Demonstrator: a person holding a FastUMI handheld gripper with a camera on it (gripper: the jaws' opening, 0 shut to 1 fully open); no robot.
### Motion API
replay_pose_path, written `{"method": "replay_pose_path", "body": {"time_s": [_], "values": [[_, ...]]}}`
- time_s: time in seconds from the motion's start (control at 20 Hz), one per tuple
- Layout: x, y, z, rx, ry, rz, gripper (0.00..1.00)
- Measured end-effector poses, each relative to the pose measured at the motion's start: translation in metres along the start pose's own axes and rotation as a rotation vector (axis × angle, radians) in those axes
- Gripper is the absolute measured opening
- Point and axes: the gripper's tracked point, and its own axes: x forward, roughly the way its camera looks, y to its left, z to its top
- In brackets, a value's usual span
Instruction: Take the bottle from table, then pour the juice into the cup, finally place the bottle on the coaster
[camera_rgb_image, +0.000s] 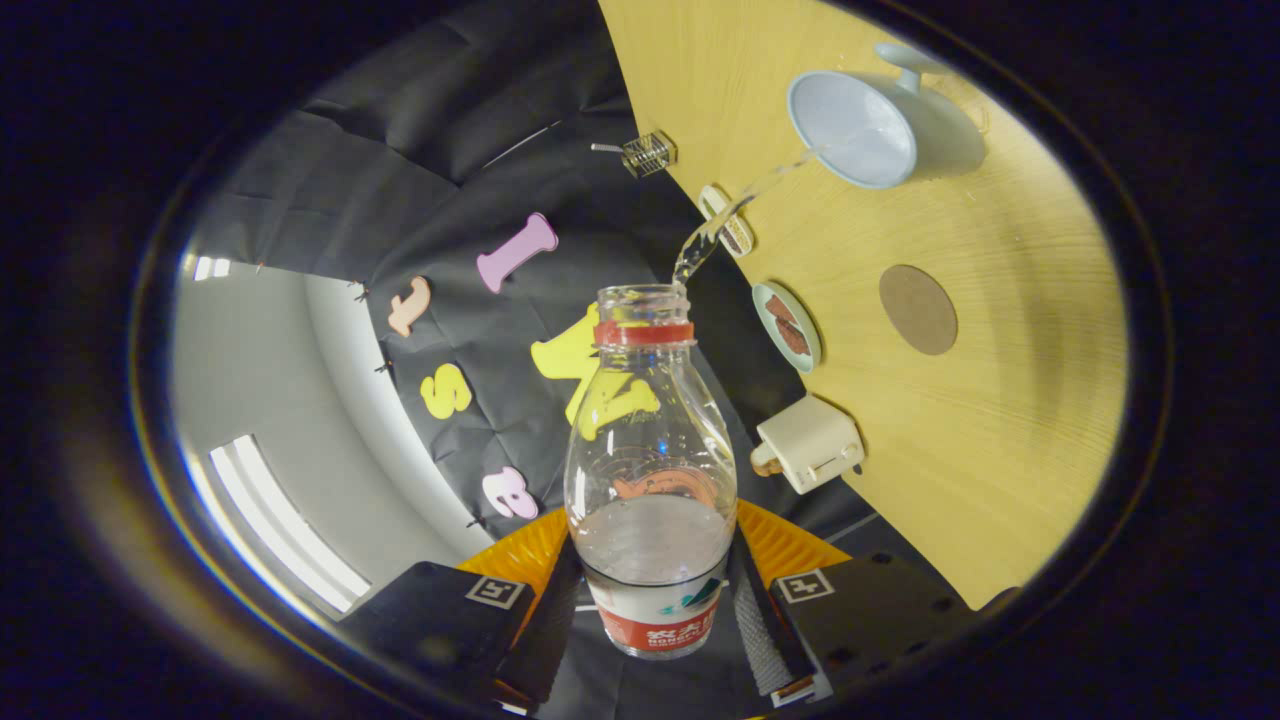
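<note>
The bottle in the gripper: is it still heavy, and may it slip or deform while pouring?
The bottle is probably light: little liquid remains. Its clear thin wall likely yields if squeezed harder. The gripper fingers press both sides near the label, so slipping seems unlikely while the stream reaches the cup.

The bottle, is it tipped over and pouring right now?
Yes, tipped and pouring. The bottle, held between the tongs, has no cap, and a clear stream leaves its mouth and arcs into the cup on the table.

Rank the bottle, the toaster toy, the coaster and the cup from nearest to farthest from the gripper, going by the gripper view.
1. bottle: clamped between the gripper fingers, pouring.
2. toaster toy: just beyond the fingers, at the table edge.
3. coaster: farther in on the table.
4. cup: farthest, receiving the stream.
</note>
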Motion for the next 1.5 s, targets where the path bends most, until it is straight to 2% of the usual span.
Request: {"method": "replay_pose_path", "body": {"time_s": [0.3, 0.45, 1.2, 1.35, 1.5], "values": [[-0.001, 0.006, 0.0, 0.092, 0.007, 0.019, 0.76], [-0.001, 0.006, 0.003, 0.094, 0.0, 0.016, 0.76], [-0.003, 0.014, 0.008, 0.186, -0.018, 0.094, 0.76], [-0.003, 0.016, 0.007, 0.21, -0.019, 0.131, 0.76], [-0.002, 0.016, 0.008, 0.219, -0.034, 0.13, 0.76]]}}
